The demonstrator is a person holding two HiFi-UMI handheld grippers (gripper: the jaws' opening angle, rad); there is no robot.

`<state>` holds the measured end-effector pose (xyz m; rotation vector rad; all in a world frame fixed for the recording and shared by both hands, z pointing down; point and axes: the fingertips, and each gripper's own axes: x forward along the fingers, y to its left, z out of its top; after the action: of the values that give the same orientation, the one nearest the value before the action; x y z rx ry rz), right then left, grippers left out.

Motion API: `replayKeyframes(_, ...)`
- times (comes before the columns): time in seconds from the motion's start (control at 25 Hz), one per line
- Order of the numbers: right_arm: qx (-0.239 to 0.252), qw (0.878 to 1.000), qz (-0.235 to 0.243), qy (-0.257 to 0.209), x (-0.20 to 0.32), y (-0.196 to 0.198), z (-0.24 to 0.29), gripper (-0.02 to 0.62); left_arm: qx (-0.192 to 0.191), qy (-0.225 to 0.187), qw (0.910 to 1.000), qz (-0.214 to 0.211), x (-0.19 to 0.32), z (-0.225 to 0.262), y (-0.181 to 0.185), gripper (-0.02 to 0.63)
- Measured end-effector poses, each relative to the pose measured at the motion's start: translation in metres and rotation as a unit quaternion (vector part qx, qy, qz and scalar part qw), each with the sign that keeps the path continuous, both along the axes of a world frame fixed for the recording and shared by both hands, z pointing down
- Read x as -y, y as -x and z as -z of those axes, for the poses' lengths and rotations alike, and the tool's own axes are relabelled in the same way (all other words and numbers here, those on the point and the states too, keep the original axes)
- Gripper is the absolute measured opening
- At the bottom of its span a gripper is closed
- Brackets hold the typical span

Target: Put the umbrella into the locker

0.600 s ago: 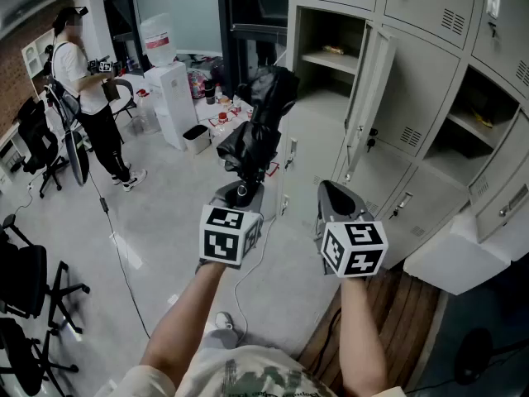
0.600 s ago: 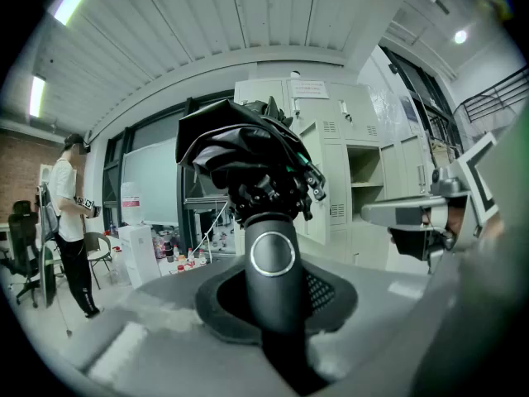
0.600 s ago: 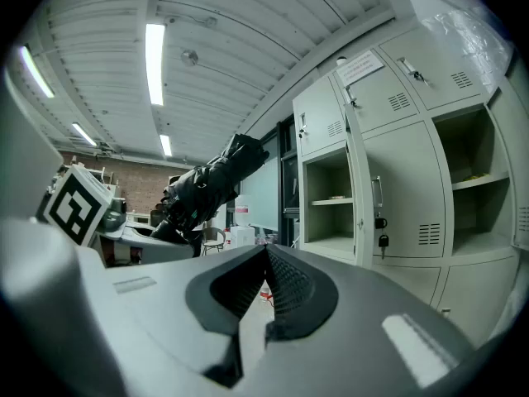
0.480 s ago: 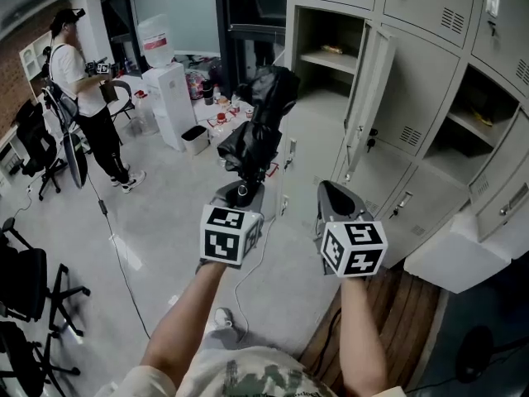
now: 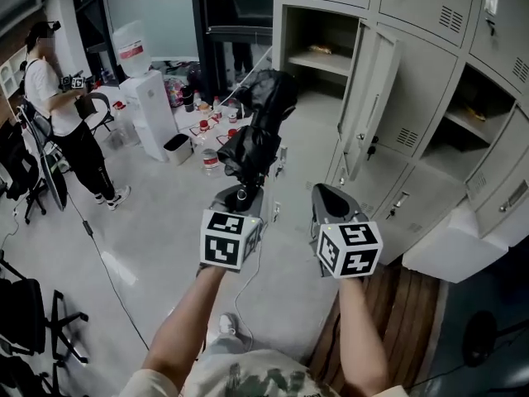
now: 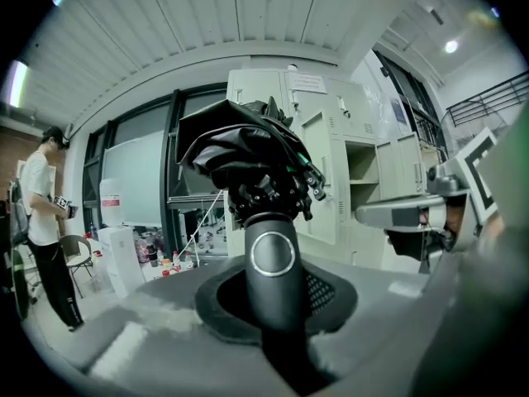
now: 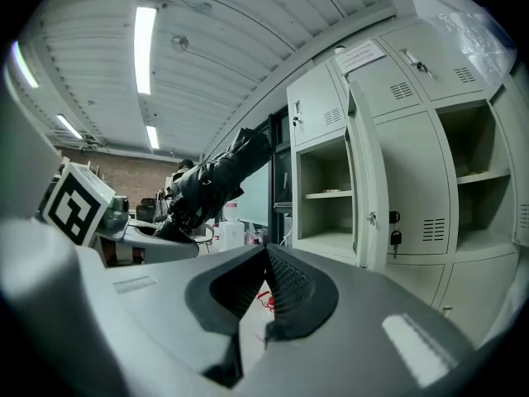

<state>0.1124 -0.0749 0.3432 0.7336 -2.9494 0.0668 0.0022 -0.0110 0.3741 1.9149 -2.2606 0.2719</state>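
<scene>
A folded black umbrella (image 5: pixel 258 126) stands up and away from my left gripper (image 5: pixel 241 195), which is shut on its dark handle (image 6: pixel 273 279). The loose canopy (image 6: pixel 240 151) bunches above the handle's round button. My right gripper (image 5: pixel 328 201) is beside it to the right, shut with nothing between its jaws (image 7: pixel 266 284). Ahead stand grey lockers; one compartment (image 5: pixel 318 48) is open with its tall door (image 5: pixel 370 98) swung out, and a shelf inside carries a small item. Another open compartment (image 5: pixel 479 118) is further right.
A person (image 5: pixel 62 110) stands at the far left holding a device. A water dispenser (image 5: pixel 145 98), a small bin (image 5: pixel 178 149) and bottles on the floor (image 5: pixel 207 131) lie behind the umbrella. Black chairs (image 5: pixel 25 321) are at the left. A cable (image 5: pixel 99 255) crosses the floor.
The view has shifted right and a little closer to the lockers; the person and dispenser slid leftward in the picture. Both grippers keep their hold and spacing.
</scene>
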Motion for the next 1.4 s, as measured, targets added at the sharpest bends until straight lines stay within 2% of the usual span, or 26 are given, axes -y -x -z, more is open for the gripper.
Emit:
replayKeyframes(0.32, -0.017, 0.998, -0.054, 0.002, 0.025, 0.053, 0.001, -0.002, -0.015, 0.009, 0.9980, -0.061, 0.038, -0.007, 0.052, 0.072)
replayKeyframes(0.68, -0.026, 0.993, -0.114, 0.004, 0.038, 0.085, 0.004, -0.002, -0.027, 0.024, 0.9930, -0.112, 0.067, -0.018, 0.097, 0.073)
replayKeyframes(1.12, -0.030, 0.988, -0.151, 0.001, 0.039, 0.109, 0.011, -0.002, -0.021, 0.042, 0.9853, -0.164, 0.080, -0.024, 0.115, 0.073)
replayKeyframes(1.4, -0.027, 0.985, -0.169, -0.001, 0.044, 0.111, 0.015, -0.002, -0.032, 0.046, 0.9816, -0.183, 0.088, -0.027, 0.118, 0.073)
